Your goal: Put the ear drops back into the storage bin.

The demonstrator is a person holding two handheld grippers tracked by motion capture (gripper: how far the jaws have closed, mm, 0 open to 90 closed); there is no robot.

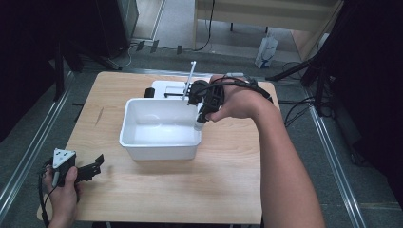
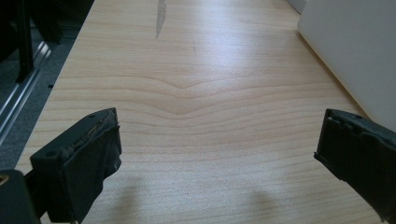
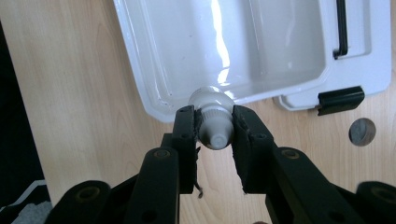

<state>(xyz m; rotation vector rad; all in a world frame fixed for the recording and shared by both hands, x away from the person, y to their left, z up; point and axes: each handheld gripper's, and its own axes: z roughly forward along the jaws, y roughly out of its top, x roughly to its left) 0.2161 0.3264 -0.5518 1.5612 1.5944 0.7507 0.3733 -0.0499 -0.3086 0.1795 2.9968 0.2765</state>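
The left gripper [image 1: 90,167] lay on the wooden table [image 1: 157,190] near its front left corner, jaws spread wide with only bare wood between them. Near the table's middle stood a white plastic tub [image 1: 159,145], glossy inside, and behind it lay its white lid [image 3: 373,70] with black latches. At the tub's right rim the right gripper [image 3: 215,133] was clamped on a small white bottle [image 3: 214,128]. The bottle was round and pale, with a ribbed collar and a small cap facing the camera, and hung over the tub's edge.
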